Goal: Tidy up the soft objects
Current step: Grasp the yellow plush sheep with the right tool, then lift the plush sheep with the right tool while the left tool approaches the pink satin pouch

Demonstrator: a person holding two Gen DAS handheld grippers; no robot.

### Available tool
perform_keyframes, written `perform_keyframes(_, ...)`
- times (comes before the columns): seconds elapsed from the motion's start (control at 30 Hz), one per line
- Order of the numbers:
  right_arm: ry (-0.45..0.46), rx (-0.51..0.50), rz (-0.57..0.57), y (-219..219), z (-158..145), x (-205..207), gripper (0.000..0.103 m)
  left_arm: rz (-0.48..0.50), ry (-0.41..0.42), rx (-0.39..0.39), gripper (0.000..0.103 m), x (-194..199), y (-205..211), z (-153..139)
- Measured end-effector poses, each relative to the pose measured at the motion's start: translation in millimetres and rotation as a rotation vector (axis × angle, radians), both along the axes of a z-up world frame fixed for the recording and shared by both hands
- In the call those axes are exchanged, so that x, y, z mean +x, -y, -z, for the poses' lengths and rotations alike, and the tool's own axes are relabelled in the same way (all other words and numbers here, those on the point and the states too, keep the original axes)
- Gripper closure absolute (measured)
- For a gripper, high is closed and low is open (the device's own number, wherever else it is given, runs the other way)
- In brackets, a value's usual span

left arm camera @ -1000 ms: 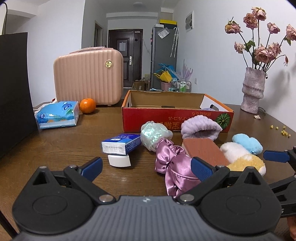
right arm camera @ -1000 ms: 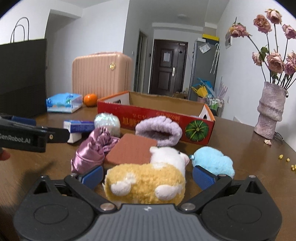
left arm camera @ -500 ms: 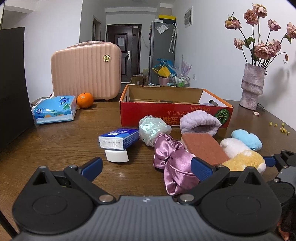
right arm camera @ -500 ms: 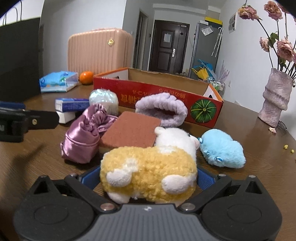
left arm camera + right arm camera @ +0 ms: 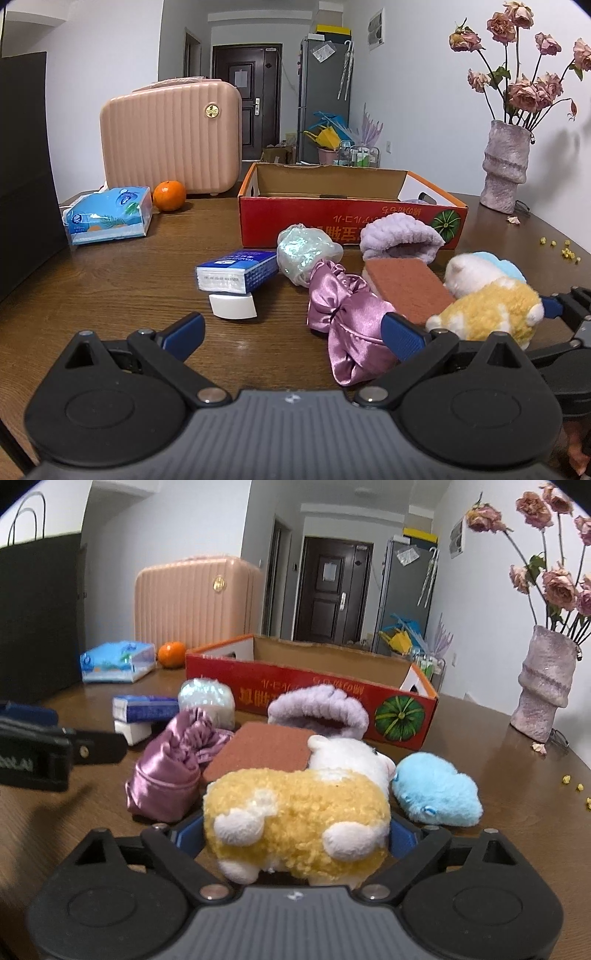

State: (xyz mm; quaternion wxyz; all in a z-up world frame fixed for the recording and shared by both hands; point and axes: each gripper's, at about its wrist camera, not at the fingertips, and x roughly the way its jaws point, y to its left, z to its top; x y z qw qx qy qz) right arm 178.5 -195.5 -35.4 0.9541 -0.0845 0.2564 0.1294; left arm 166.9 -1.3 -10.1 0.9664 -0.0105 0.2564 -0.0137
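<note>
Right gripper closing around yellow plush toy, pads flanking its flanks; firm pinch not yet showing. Looking light, squashy, forgiving; gripping mid-body, deep. Left gripper hanging spread, empty, beside satin pouch. Beyond, awaiting on table: sponge, blue plush, red box.

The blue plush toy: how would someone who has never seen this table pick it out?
Find the red cardboard box with the melon picture. In front of that corner lies the blue plush toy, beside the yellow-and-white plush toy. It is the only sky-blue soft thing there.
</note>
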Motion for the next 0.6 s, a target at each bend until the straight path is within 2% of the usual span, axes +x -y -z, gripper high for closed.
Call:
perform_keyframes(0.33,0.087,0.089,0.055,20,-15,-8,0.009,0.008,-0.031,-0.005,0.000,7,1,2)
perform_keyframes(0.6,0.123,0.146,0.108,36,-23,-8,0.009,0.010,-0.052,-0.012,0.000,18,6,-4)
